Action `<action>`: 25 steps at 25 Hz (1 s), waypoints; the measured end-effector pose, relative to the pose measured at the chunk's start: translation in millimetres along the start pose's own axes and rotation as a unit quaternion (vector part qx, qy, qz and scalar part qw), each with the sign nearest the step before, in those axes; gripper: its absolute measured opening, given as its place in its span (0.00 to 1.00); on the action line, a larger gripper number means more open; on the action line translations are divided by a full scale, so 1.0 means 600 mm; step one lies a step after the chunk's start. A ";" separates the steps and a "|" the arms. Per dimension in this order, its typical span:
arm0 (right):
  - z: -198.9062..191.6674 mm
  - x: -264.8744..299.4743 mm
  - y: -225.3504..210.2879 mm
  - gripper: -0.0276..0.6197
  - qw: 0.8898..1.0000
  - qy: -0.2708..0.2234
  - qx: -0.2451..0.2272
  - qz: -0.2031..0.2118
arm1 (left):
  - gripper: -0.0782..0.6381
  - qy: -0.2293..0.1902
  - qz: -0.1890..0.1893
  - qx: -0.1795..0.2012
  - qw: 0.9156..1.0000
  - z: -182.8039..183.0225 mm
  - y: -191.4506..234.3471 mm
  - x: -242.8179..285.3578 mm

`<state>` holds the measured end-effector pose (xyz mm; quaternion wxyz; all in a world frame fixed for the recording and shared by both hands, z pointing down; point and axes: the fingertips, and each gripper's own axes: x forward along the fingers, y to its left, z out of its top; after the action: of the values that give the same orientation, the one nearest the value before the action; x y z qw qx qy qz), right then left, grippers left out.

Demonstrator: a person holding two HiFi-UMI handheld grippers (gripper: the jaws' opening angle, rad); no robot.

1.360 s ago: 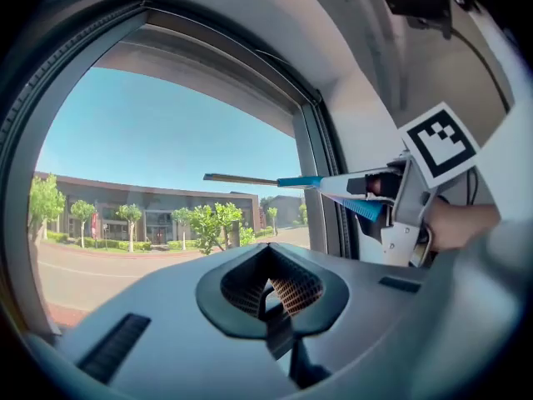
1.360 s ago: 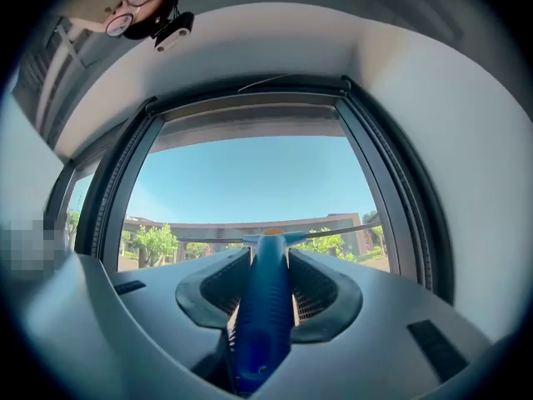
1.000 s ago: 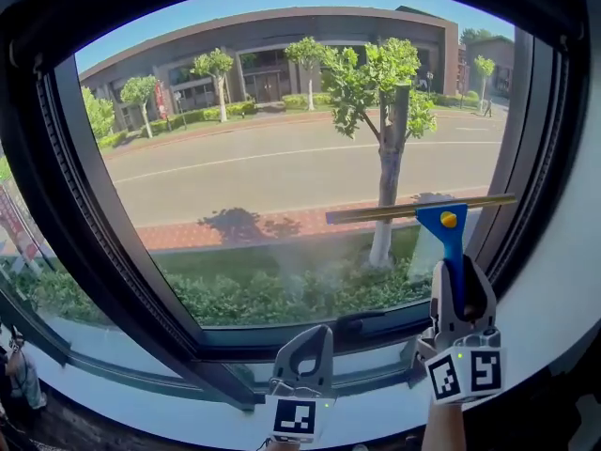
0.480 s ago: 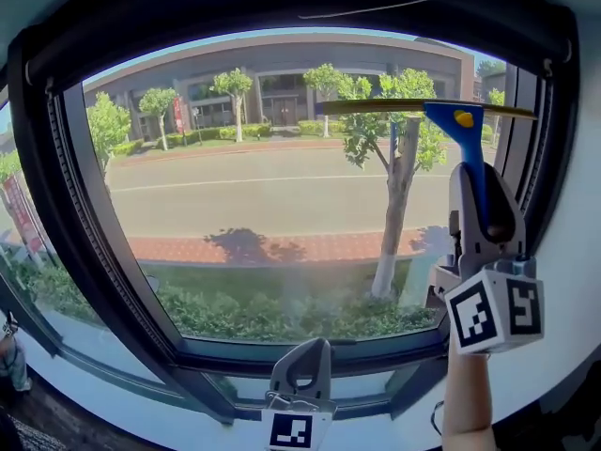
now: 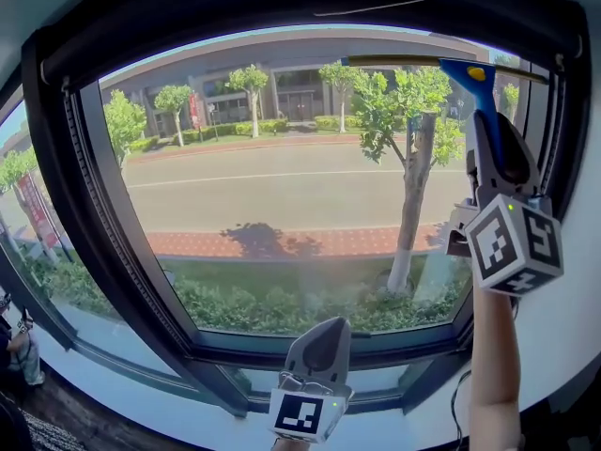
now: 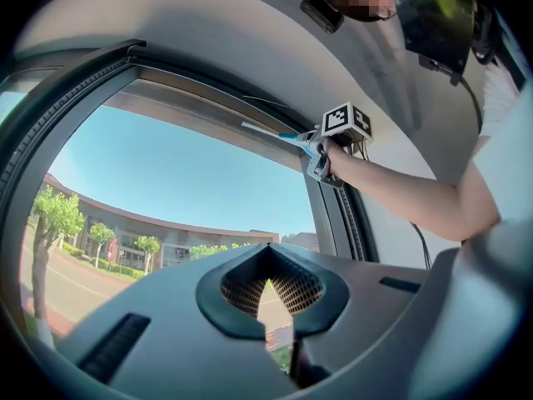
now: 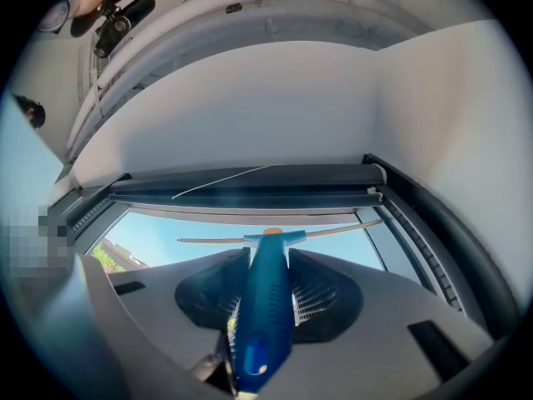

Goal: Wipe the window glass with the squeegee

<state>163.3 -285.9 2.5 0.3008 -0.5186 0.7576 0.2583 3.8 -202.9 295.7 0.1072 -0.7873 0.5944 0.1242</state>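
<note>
Squeegee (image 5: 477,81) handle points up, blade horizontal at top of window glass (image 5: 282,186). Right gripper (image 5: 496,153) clamps the handle. Left gripper (image 5: 319,350) jaws together, empty.

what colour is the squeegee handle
The squeegee handle is blue. It shows best in the right gripper view, running between the jaws.

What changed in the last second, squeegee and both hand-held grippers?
The right hand-held gripper lifted the squeegee from the lower part of the window glass up to its top edge. Unchanged: it still clamps the squeegee; the left hand-held gripper stays low below the glass, shut and empty.
</note>
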 end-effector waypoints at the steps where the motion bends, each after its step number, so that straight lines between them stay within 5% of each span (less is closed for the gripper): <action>1: -0.002 0.002 -0.002 0.27 1.000 0.002 -0.001 0.000 | 0.11 -0.001 -0.001 -0.002 1.000 0.000 -0.001 0.000; 25: -0.019 0.044 -0.002 0.27 0.999 0.014 0.031 -0.018 | 0.11 -0.002 -0.001 -0.014 1.000 -0.003 0.005 -0.008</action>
<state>154.8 -310.9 -9.1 0.3110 -0.5256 0.7601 0.2218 -0.3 -200.1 298.7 0.0971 -0.7890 0.5917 0.1340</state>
